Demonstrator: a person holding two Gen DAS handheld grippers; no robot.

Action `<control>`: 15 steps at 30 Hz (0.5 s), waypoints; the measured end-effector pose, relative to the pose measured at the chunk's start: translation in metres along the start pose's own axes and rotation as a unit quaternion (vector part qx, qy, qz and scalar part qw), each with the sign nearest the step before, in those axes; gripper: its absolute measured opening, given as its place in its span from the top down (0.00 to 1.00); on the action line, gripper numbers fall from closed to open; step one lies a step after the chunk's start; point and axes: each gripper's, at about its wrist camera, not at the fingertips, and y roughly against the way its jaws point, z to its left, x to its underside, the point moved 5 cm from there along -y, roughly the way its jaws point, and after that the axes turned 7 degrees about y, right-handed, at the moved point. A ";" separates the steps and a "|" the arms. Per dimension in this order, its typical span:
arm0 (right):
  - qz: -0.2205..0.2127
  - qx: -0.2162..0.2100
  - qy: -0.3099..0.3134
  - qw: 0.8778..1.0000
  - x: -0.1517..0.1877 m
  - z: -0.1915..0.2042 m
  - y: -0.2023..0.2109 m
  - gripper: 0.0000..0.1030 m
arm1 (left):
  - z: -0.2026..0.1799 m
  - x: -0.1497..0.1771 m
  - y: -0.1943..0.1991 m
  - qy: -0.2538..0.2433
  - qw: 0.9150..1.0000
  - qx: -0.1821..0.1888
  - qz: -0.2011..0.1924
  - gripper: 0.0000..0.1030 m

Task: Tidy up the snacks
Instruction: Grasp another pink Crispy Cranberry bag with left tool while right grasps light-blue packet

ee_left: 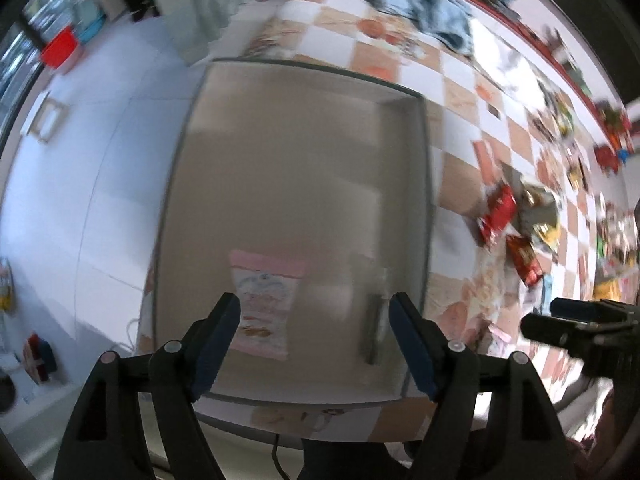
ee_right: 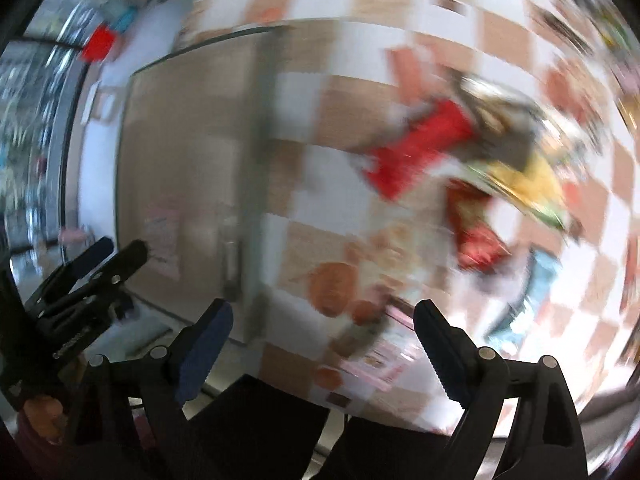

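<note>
A large beige box (ee_left: 288,160) with a dark rim lies on the checked tablecloth (ee_left: 460,80). Inside it lies a pink snack bag (ee_left: 264,304) and a dark slim packet (ee_left: 374,328). My left gripper (ee_left: 316,336) is open and empty above the box's near end. Red snack bags (ee_left: 498,216) and a dark bag (ee_left: 540,216) lie right of the box. My right gripper (ee_right: 324,344) is open and empty above the cloth, right of the box (ee_right: 180,140). The right wrist view is blurred; a red bag (ee_right: 420,148), a yellow bag (ee_right: 528,188) and a pink packet (ee_right: 384,356) show.
A blue cloth (ee_left: 424,12) lies at the far end of the table. More snack packets (ee_left: 560,120) line the right side. A white floor (ee_left: 80,160) with a red bin (ee_left: 60,48) is left of the table. The right gripper shows in the left view (ee_left: 580,324).
</note>
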 end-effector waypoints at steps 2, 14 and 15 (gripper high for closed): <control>-0.004 -0.002 -0.046 0.999 0.011 -0.028 0.005 0.10 | -0.016 -0.001 0.000 -0.030 1.000 -0.001 0.000 0.22; 0.024 -0.008 -0.273 0.962 0.095 -0.152 -0.008 0.10 | -0.123 0.040 -0.021 -0.227 0.971 0.029 0.069 0.22; 0.028 -0.010 -0.276 0.961 0.100 -0.153 -0.010 0.10 | -0.132 0.046 -0.024 -0.245 0.966 0.029 0.077 0.22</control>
